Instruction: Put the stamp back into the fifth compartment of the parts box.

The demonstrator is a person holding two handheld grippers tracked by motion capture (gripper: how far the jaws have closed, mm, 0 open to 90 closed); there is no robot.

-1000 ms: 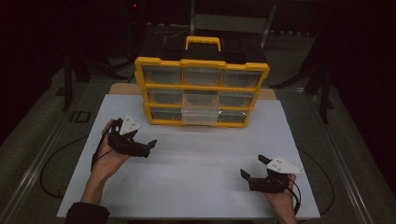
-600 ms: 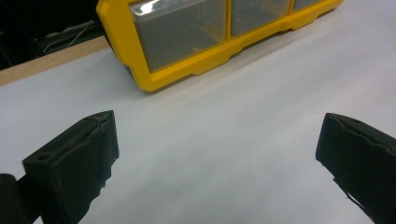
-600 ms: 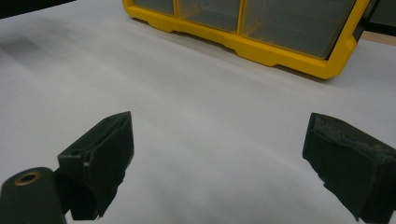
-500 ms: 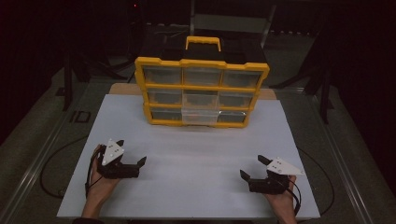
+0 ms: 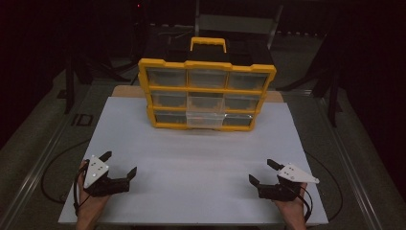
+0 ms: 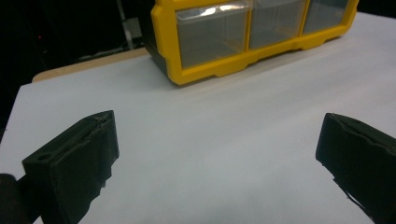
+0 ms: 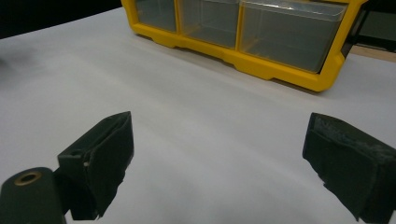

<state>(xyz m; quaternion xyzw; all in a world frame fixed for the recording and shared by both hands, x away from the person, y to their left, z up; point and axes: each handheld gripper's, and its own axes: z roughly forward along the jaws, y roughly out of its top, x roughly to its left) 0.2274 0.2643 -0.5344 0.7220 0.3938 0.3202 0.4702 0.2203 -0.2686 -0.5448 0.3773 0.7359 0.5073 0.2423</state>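
Left claw: the left claw (image 5: 118,163) rests low at the lower left of the high view, jaws spread wide and holding nothing; in the left gripper view the two black jaws stand far apart over bare white tabletop (image 6: 224,154).
Right claw: the right claw (image 5: 262,172) sits at the lower right of the high view, likewise released, jaws apart and empty; the right gripper view shows the same wide gap over the white surface.
Drawer cabinet: the yellow drawer cabinet (image 5: 207,93) stands upright at the upper middle of the high view, at the far edge of the white sheet, well apart from both claws.
Open drawer: the clear drawer (image 5: 205,120) in the middle of the bottom row sticks out a little in front of its neighbours; the rest look flush. I cannot tell what, if anything, lies inside it.
Step in hand: judging by the pose, this looks like a rest position, with no contact made.
Next move: it probably calls for one claw to travel forward to the cabinet, line up square with the protruding drawer front, and close on its lip or push it, while the other may need to steady the yellow frame so it does not slide.
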